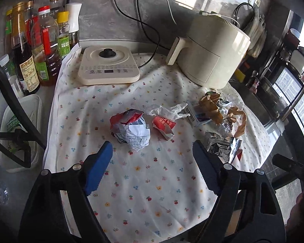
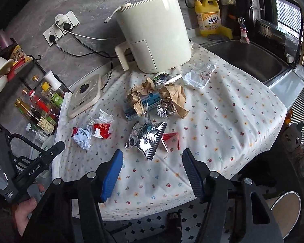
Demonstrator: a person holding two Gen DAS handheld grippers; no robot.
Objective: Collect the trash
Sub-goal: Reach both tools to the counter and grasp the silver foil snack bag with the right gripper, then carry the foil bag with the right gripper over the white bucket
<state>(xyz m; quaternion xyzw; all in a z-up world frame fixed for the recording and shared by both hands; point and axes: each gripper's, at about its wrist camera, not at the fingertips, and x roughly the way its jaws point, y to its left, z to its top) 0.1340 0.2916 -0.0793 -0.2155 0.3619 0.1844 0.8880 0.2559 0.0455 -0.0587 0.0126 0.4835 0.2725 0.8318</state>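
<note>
Your left gripper [image 1: 152,158] hangs spread wide over the flowered cloth [image 1: 143,182] with nothing between its fingers; the crumpled red-and-white wrapper ball [image 1: 130,130] lies just ahead of the blue pad, apart from it. Your right gripper [image 2: 152,162] is likewise released and empty, its fingers straddling the near end of the silver foil snack bag [image 2: 146,139] without touching it.

That bag's long axis runs diagonally, from its upper right corner toward the serrated lower edge that points at your right gripper. A folded red carton piece [image 2: 171,140] sits just beside it on the right. Further out, the blue-and-white box [image 2: 140,105] lies under crumpled brown paper [image 2: 170,95], its length angled up to the right, with a foil ball [image 2: 165,110] touching the paper. A small red wrapper [image 1: 164,124] and white plastic scrap [image 1: 166,111] rest beside the wrapper ball.

Only your right view shows the clear plastic bag [image 2: 199,76] near the sink [image 2: 251,60], the yellow detergent jug [image 2: 209,18] and the wall sockets [image 2: 60,27]. Only your left view shows the white tub [image 1: 30,109] off the cloth's left edge. Both show the cream air fryer [image 1: 212,54], the induction cooker [image 1: 109,66] and the sauce bottles [image 1: 34,46].
</note>
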